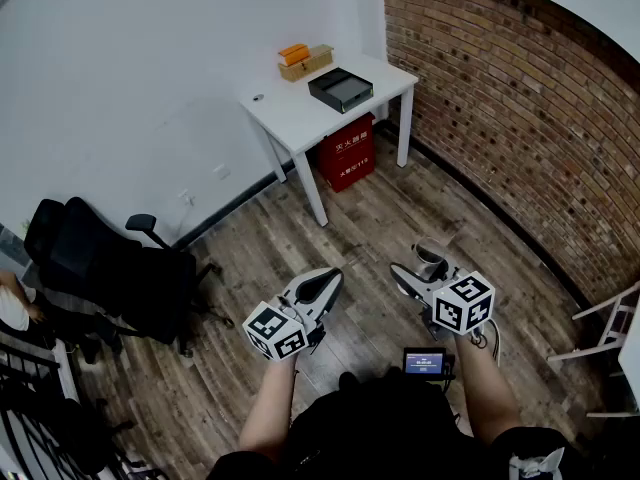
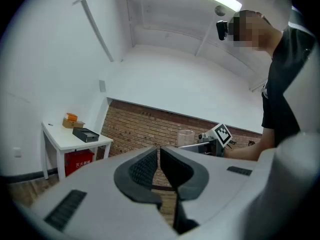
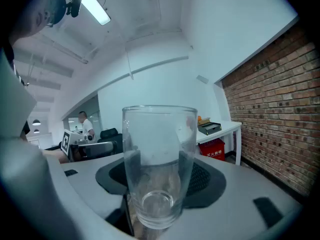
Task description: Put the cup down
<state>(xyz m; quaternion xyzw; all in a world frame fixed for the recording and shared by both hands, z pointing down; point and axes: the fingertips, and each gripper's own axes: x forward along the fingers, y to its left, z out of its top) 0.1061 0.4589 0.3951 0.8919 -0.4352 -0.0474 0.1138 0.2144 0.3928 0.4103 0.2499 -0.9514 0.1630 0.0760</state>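
Gripping a clear cup (image 3: 159,154) upright in the right claw (image 3: 160,179), above the wooden floor (image 1: 380,218).
Clamped at its lower half between both pads, well apart from the white counter (image 1: 290,103); alongside, left claw (image 2: 159,155) pinched closed, empty.

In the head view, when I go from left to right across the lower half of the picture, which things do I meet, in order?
black office chair -> left claw, shut and empty -> glass cup -> white frame at the right edge
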